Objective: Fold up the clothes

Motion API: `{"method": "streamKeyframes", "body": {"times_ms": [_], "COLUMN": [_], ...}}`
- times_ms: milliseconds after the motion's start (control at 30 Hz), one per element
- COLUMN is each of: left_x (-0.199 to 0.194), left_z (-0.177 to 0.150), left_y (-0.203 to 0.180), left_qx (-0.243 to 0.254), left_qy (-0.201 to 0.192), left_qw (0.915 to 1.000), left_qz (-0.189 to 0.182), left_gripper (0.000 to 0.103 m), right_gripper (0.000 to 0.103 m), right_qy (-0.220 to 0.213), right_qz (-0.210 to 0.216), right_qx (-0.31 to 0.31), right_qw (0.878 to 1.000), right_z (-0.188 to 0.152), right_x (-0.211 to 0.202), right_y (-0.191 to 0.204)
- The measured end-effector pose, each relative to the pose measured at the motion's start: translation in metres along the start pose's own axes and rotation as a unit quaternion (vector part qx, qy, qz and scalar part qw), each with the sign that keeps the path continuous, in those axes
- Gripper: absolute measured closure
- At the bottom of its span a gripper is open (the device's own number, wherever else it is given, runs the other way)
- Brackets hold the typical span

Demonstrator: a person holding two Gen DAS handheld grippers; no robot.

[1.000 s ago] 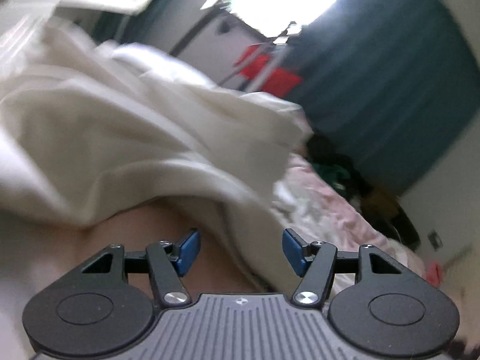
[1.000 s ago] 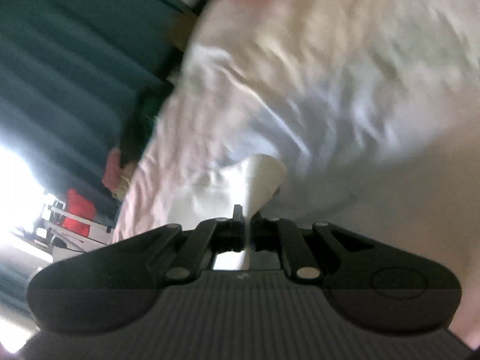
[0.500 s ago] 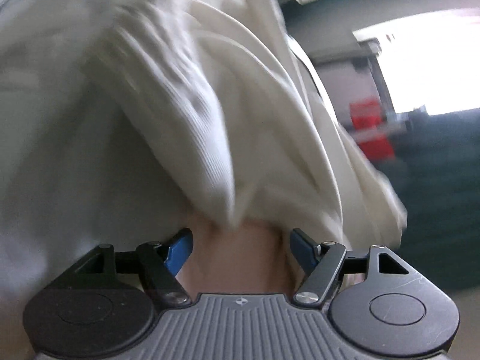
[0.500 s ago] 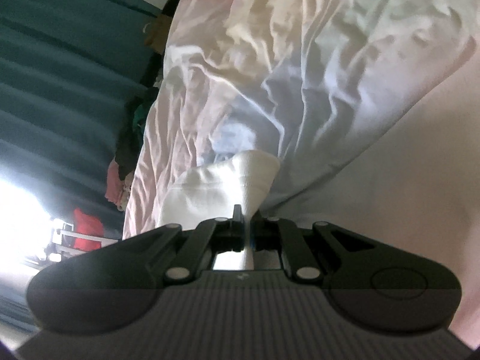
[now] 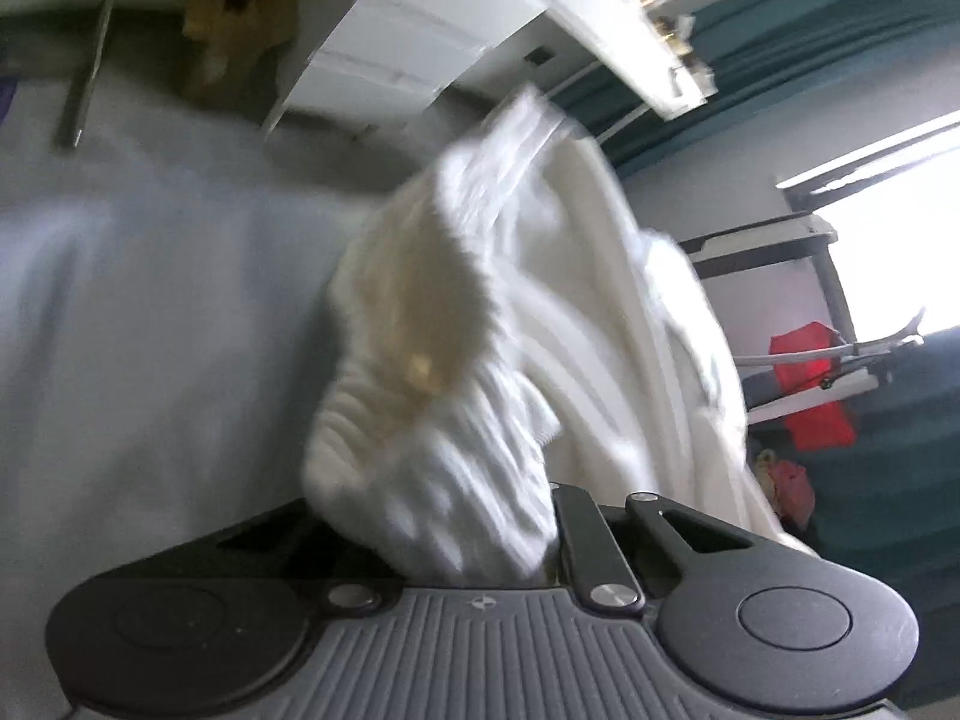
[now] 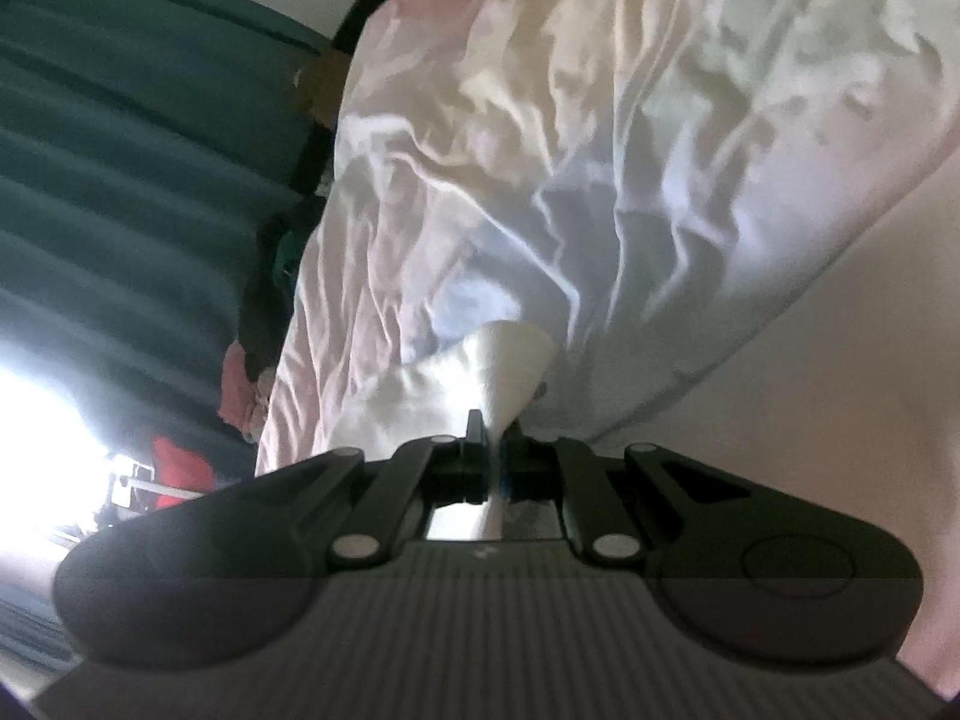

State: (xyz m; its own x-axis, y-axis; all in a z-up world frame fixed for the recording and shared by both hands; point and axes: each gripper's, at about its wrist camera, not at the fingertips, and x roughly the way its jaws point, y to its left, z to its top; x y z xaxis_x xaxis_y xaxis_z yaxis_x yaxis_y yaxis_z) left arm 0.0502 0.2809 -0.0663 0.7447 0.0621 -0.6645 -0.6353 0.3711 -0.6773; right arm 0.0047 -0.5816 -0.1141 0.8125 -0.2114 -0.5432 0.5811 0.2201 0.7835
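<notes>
A white ribbed knit garment [image 5: 576,300] fills the middle of the left wrist view, blurred by motion. Its bunched cuff sits between the fingers of my left gripper [image 5: 480,534], which is shut on it; the cloth hides the left finger. In the right wrist view my right gripper [image 6: 493,438] is shut on a thin fold of the same white garment [image 6: 510,360], which sticks up in a cone just past the fingertips. The rest of the garment trails off to the left there.
A crumpled pale pink sheet covers the bed [image 6: 600,150] under the right gripper. Teal curtains [image 6: 120,150] and a pile of dark and pink clothes [image 6: 264,300] line its edge. White furniture [image 5: 420,30] and a red item [image 5: 810,384] on a rack stand behind.
My left gripper, open with blue pads showing before, has shut on the garment's ribbed cuff and swung round. The right gripper has kept its hold while its view steadied over the bed.
</notes>
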Motion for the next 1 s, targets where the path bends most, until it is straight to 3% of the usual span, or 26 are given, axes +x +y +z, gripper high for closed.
{"method": "streamKeyframes", "body": {"times_ms": [200, 367, 567, 767, 867, 933, 1000], "left_x": [-0.056, -0.082, -0.067, -0.079, -0.091, -0.099, -0.112], "left_z": [0.046, 0.039, 0.014, 0.006, 0.005, 0.004, -0.003], "left_y": [-0.018, 0.008, 0.061, 0.048, 0.036, 0.032, 0.025], "left_qx": [0.050, 0.071, 0.109, 0.180, 0.223, 0.242, 0.268], "left_qy": [0.018, 0.050, 0.078, 0.077, 0.071, 0.064, 0.040], "left_qw": [0.9982, 0.9962, 0.9888, 0.9781, 0.9699, 0.9659, 0.9597], "left_qz": [-0.026, -0.007, 0.066, 0.069, 0.067, 0.065, 0.075], "left_gripper": [0.094, 0.094, 0.093, 0.082, 0.077, 0.067, 0.051], "right_gripper": [0.098, 0.097, 0.097, 0.093, 0.072, 0.049, 0.038], "right_qy": [-0.056, -0.116, -0.086, -0.058, -0.076, -0.099, -0.129], "right_qz": [-0.003, -0.032, -0.095, -0.158, -0.190, -0.203, -0.210], "right_qx": [-0.026, -0.044, -0.017, 0.009, 0.014, 0.017, 0.018], "right_qw": [0.998, 0.992, 0.992, 0.986, 0.979, 0.974, 0.969], "right_z": [0.003, 0.001, -0.003, -0.007, -0.007, -0.007, -0.006], "right_x": [-0.017, -0.038, -0.036, -0.034, -0.042, -0.048, -0.055], "right_y": [0.010, 0.016, -0.001, -0.018, -0.015, -0.012, -0.009]}}
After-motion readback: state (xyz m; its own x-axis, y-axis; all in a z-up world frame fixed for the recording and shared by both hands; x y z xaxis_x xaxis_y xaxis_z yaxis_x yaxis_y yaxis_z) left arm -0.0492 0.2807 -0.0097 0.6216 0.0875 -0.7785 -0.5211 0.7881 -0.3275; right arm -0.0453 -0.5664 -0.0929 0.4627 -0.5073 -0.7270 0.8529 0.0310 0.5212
